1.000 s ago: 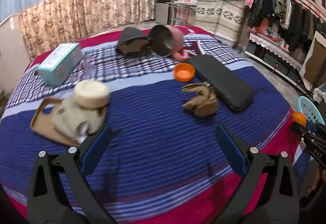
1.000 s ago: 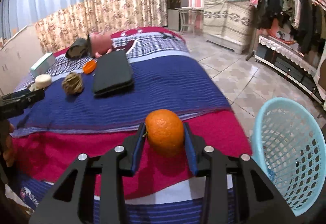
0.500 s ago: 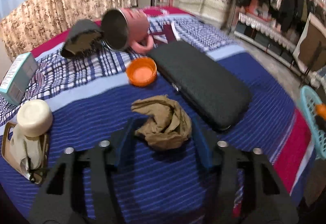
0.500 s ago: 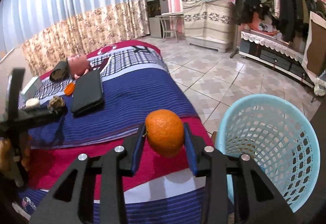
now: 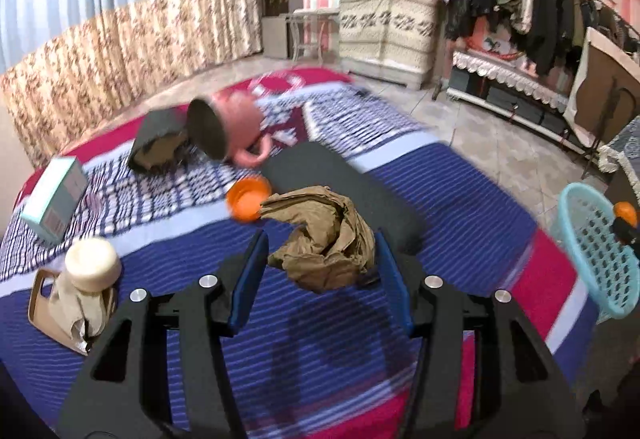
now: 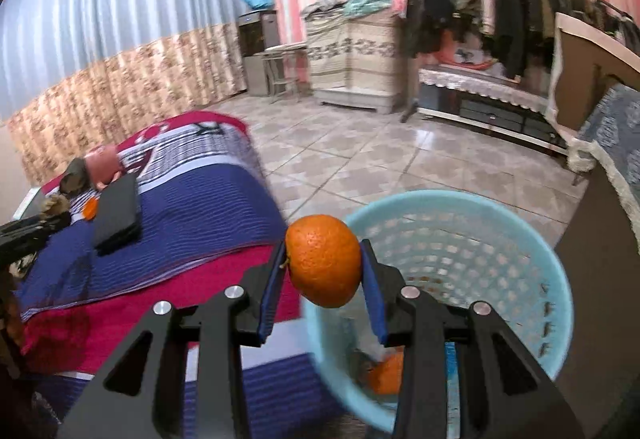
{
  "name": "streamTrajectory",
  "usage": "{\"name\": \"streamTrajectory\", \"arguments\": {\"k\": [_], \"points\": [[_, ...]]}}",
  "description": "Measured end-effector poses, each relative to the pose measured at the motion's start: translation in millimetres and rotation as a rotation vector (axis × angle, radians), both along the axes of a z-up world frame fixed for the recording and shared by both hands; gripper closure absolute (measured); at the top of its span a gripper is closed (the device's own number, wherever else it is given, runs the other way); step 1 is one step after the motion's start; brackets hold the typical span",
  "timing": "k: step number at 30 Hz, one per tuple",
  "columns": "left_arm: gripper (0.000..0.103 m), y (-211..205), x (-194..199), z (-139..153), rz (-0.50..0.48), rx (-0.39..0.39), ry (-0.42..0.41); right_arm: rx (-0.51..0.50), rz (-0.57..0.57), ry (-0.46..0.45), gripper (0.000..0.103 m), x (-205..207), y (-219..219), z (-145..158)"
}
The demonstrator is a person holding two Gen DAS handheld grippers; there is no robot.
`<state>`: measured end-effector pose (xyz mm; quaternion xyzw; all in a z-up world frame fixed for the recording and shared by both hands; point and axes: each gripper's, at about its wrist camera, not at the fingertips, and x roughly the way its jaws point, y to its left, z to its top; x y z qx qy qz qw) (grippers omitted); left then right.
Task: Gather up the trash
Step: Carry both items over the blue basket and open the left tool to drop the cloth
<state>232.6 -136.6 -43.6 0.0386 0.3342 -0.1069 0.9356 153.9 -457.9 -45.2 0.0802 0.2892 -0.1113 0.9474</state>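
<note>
Since a second ago: left gripper (image 5: 322,259) has closed in around the crumpled brown paper (image 5: 322,239); right gripper (image 6: 322,279) has swung over the basket (image 6: 520,223).
Left view: jaws bracket the wad mid-bed, contact unclear; light, crushable, pinch its bulk. Right view: jaws clamp the orange (image 6: 324,259), firm, smooth, held across its middle at the basket's near-left rim.

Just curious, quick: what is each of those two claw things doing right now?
Left gripper: closed on the crumpled brown paper, which looks lifted off the bed.
Right gripper: closed on an orange, at the blue basket.
</note>
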Motion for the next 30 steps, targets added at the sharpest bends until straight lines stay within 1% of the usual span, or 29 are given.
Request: {"name": "streamTrajectory", "arguments": {"k": [5, 10, 13, 16, 20, 26, 30], "points": [[0.050, -42, -7, 16, -0.057, -0.031, -0.040, -0.005, -0.099, -0.020, 0.066, -16, -35, 5], [0.050, -95, -17, 25, -0.145, -0.069, -0.062, -0.017, -0.205, -0.023, 0.066, -33, -70, 3], [0.049, -128, -24, 27, -0.200, -0.085, -0.075, 0.000, -0.246, -0.033, 0.066, -41, -85, 0], [0.049, -160, -33, 23, -0.246, -0.076, -0.086, 0.025, -0.284, -0.039, 0.066, -45, -100, -4], [0.049, -198, -43, 13, -0.304, -0.071, -0.071, 0.051, -0.313, -0.044, 0.066, -46, -111, -8], [0.049, -233, -54, 2, -0.373, -0.056, -0.065, 0.039, -0.344, -0.027, 0.066, -47, -119, -15], [0.049, -251, -60, -7, -0.416, -0.027, -0.069, 0.075, -0.364, -0.029, 0.066, -52, -129, -21]]}}
